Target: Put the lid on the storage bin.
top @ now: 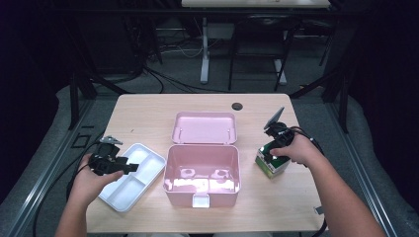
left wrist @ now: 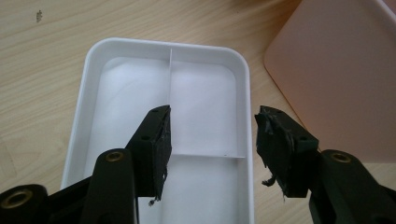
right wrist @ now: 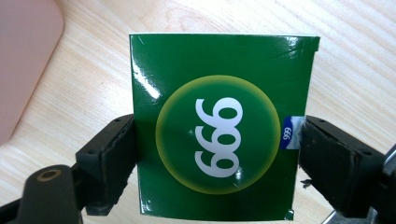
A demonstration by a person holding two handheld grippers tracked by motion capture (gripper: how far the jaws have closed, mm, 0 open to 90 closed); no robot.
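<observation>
R hand-held gripper [right wrist: 217,154] clamps green box [right wrist: 219,121] sides | L hand-held gripper [left wrist: 212,140] wide, over white tray [left wrist: 245,84] rim | pink case [top: 201,190] between

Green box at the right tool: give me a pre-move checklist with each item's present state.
1. Right tool straddles the green box, one jaw on each side: ok.
2. Jaws pressing firmly on the box: cannot tell.
3. Pink storage box open, lid folded back: ok.
4. Inside of the pink storage box free for the green box: ok.
5. Left tool open above the white divided tray, holding nothing: ok.
6. Path from the green box to the pink storage box free of obstacles: ok.
</observation>
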